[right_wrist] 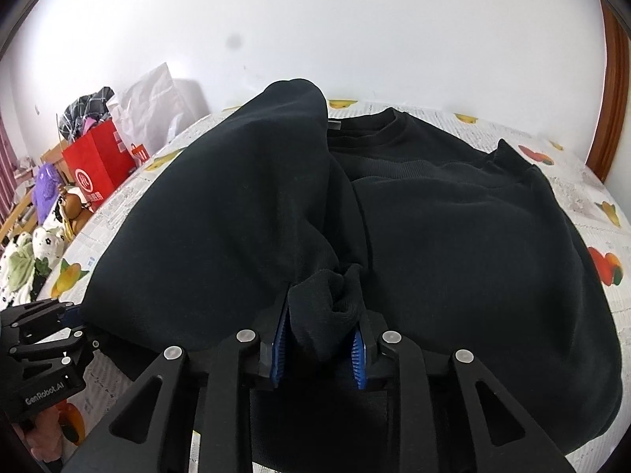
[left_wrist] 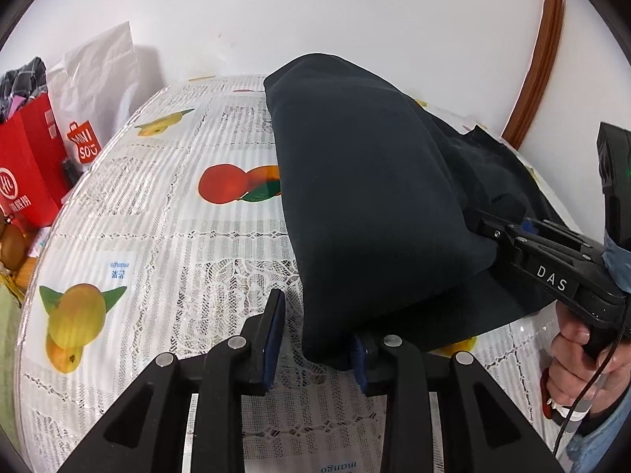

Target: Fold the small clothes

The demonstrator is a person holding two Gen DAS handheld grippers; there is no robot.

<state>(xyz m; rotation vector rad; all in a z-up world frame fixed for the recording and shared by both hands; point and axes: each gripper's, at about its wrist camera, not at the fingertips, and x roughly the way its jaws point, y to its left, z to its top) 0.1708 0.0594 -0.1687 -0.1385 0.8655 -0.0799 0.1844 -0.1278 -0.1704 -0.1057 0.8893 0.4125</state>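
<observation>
Left wrist view: a table covered in a white lace-patterned cloth printed with fruit (left_wrist: 165, 244) under clear plastic; on it a black long-sleeved knit sweatshirt (left_wrist: 366, 205), its near side lifted and folded over toward the right. The left gripper (left_wrist: 315, 339), black with blue pads, stands parted; the left pad is clear of the cloth, the right pad sits at the fold's lower corner, which overlaps it, so no pinch shows. At the right edge, the right gripper (left_wrist: 483, 228), black and lettered "DAS", reaches into the fabric; its tips are buried there and its state cannot be told from here. A hand (left_wrist: 579, 358) grips its handle. At the far left, a red paper shopping bag (left_wrist: 27, 165) and a white paper bag (left_wrist: 102, 79) against the wall. Right wrist view: the sweatshirt (right_wrist: 453, 236) lies across the table, round collar at the far side, left portion folded over the body. The right gripper (right_wrist: 321, 349) has its ribbed blue pads parted, a bunched ribbed cuff (right_wrist: 327, 299) loose between them and not squeezed. The left gripper (right_wrist: 73, 321) shows at the lower left, tips at the garment's edge. Red bag (right_wrist: 98, 169) and assorted clutter lie beyond the table's left side.
</observation>
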